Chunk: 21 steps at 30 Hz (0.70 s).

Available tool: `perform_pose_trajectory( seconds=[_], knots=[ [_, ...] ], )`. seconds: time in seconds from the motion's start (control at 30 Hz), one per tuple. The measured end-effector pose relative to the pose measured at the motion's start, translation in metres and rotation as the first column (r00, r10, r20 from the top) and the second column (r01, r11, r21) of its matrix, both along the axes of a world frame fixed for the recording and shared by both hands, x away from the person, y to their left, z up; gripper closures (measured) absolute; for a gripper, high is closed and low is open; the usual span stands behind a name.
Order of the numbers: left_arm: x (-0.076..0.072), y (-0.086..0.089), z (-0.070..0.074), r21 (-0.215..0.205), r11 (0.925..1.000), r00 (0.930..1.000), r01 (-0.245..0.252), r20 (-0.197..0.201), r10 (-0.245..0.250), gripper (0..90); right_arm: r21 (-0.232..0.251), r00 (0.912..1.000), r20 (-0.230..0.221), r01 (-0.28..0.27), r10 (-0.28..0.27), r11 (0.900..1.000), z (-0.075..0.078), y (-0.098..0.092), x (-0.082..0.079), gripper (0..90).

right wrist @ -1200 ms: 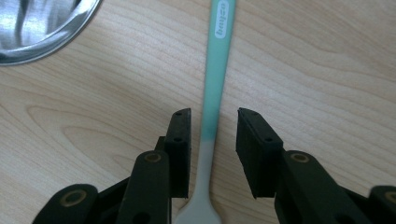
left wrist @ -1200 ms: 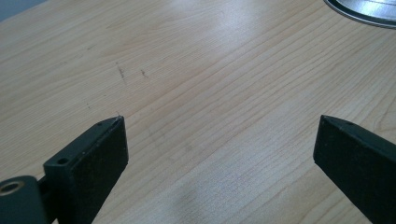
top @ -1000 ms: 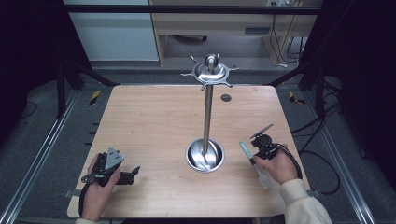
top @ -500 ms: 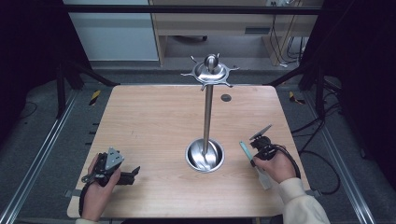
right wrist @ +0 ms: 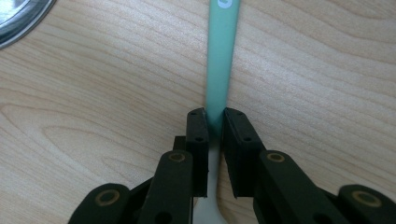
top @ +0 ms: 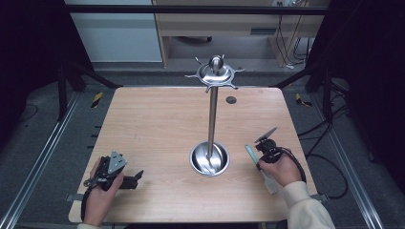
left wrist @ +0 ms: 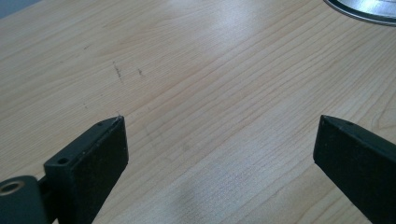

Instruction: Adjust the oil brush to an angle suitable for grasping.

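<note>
Green-handled utensil (right wrist: 219, 70) — one, between right gripper (right wrist: 214, 122) jaws; one steel stand (top: 211, 114).

A light wooden table (top: 157, 124) with a pale grain carries everything here. Near its middle stands a polished metal stand (top: 210, 119): a round dish-like base resting on the wood, a slim upright pole, and a disc with short arms at the top. To the right of the base, near the table's right edge, a mint-green utensil handle (right wrist: 222, 56) lies flat on the wood. A small dark round spot (top: 231, 100) sits on the far side of the tabletop. Faint scuff marks show on the wood at the near left.
</note>
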State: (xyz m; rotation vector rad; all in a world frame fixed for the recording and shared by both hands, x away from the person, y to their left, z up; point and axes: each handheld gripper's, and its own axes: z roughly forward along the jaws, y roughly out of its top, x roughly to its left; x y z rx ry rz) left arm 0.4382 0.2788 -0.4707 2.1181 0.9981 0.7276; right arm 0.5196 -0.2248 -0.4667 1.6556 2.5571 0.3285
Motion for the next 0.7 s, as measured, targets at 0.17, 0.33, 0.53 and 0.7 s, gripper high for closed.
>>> perform_pose_trajectory(
  seconds=[0.17, 0.33, 0.53, 0.7],
  knots=[
    [0.0, 0.0, 0.0, 0.001, 1.0, 1.0, 0.0, 0.0, 0.0, 2.8, -0.007, 0.9997, -0.001, 0.024, -0.024, 1.0, 0.001, -0.002, -0.001, 82.1],
    [0.0, 0.0, 0.0, 0.002, 1.0, 1.0, -0.001, -0.001, 0.001, 2.8, 0.023, 0.9992, 0.026, 0.029, -0.03, 0.999, 0.013, -0.009, -0.005, 82.2],
    [0.0, 0.0, 0.0, 0.001, 1.0, 1.0, 0.0, -0.002, 0.0, 2.8, 0.063, 0.9972, 0.071, 0.018, -0.023, 0.998, 0.029, -0.016, -0.01, 82.3],
    [0.0, 0.0, -0.001, 0.004, 1.0, 1.0, 0.001, -0.003, -0.001, 2.8, 0.112, 0.9885, 0.149, 0.011, -0.028, 0.994, 0.052, -0.023, -0.017, 82.3]
  ],
)
